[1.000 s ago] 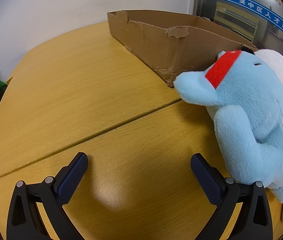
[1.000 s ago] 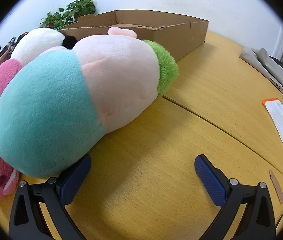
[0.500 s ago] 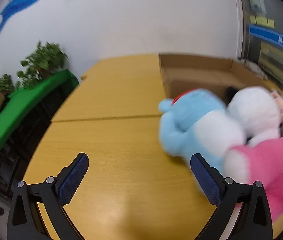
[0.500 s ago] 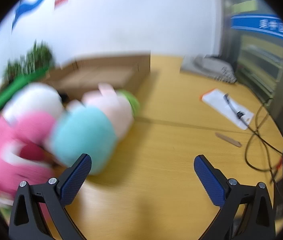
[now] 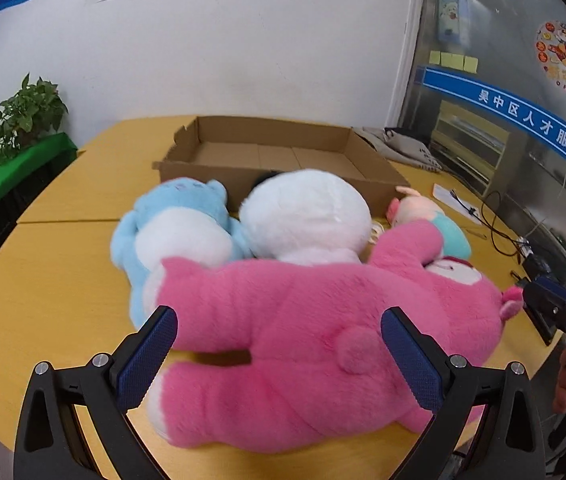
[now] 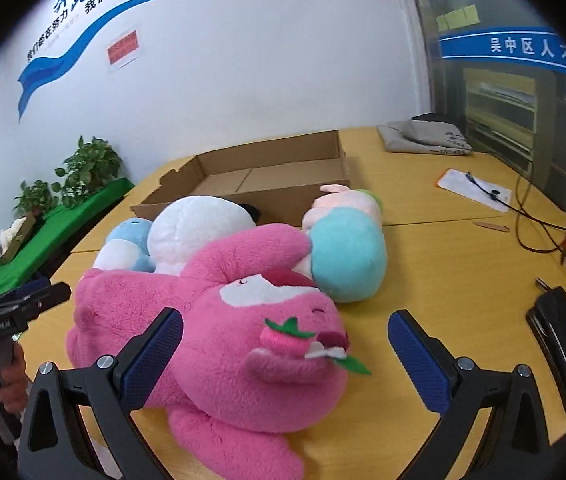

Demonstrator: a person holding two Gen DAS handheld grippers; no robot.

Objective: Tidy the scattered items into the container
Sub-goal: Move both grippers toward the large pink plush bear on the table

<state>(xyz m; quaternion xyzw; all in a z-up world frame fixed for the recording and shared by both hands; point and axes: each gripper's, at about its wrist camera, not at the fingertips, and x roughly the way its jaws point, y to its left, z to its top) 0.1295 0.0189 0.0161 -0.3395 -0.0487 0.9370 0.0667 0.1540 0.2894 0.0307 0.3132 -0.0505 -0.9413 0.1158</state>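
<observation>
Cardboard box (image 5: pixel 283 156) at frame centre holds nothing visible; four plush toys, pink bear (image 5: pixel 323 320) nearest, on counter (image 5: pixel 63 280); both claws spread apart, gripping nothing.

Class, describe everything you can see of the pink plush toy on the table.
The pink plush is fluffy, with a white face patch, a small round tail and a felt strawberry on its snout. It lies on the wooden table before the cardboard box, one arm over the white plush, touching the teal plush. Both open grippers frame it; contact is unclear.
</observation>
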